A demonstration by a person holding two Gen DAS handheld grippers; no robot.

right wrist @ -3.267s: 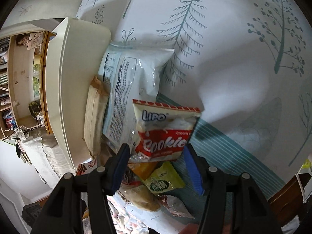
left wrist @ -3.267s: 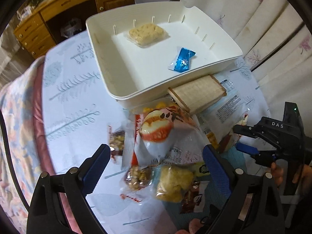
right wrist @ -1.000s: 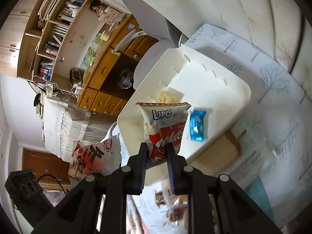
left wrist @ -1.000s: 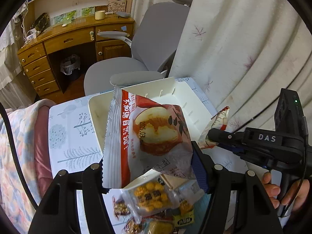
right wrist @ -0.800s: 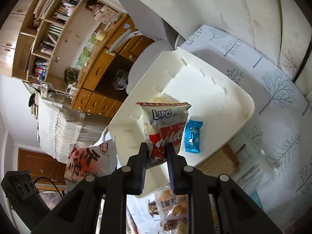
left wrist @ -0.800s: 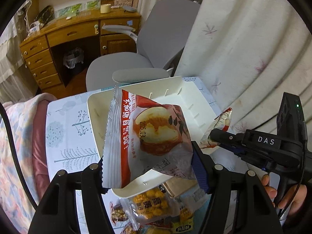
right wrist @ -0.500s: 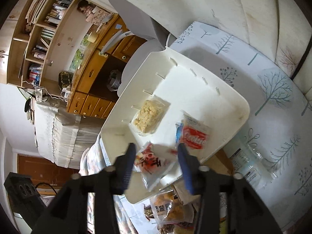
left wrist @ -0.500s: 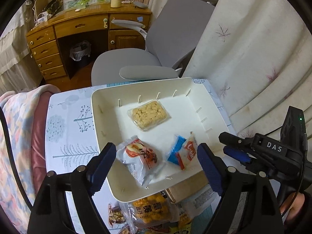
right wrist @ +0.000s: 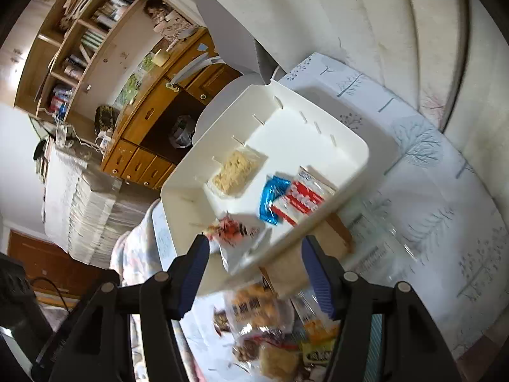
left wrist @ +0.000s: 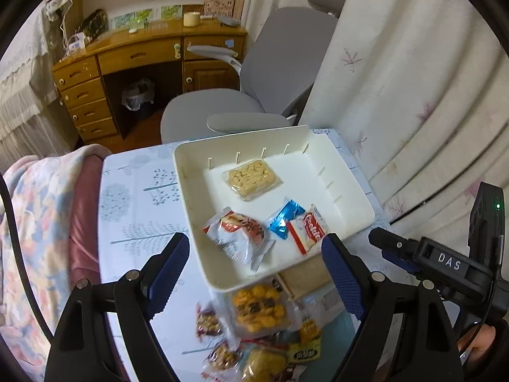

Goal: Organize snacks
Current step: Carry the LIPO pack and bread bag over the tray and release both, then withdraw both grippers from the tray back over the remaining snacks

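A white bin (left wrist: 353,187) (right wrist: 350,140) sits on the tree-print table. In it lie a clear pack of beige crackers (left wrist: 253,178) (right wrist: 235,168), a blue candy wrapper (left wrist: 283,219) (right wrist: 270,200), a red-and-white cookie pack (left wrist: 310,230) (right wrist: 302,200) and a red-and-white bun packet (left wrist: 237,234) (right wrist: 237,237). My left gripper (left wrist: 257,273) is open and empty above the bin's near edge. My right gripper (right wrist: 256,273) (left wrist: 386,245) is open and empty, to the right of the bin.
A heap of loose snack packs (left wrist: 257,328) (right wrist: 270,328) and a tan box (left wrist: 305,275) lie on the table in front of the bin. A grey office chair (left wrist: 254,95), a wooden desk (left wrist: 143,60) and a curtain (left wrist: 413,79) stand behind. A blanket (left wrist: 38,222) lies left.
Both grippers opened and let go of their packs; the bun packet and the cookie pack now lie in the bin. Both grippers have drawn back a little.
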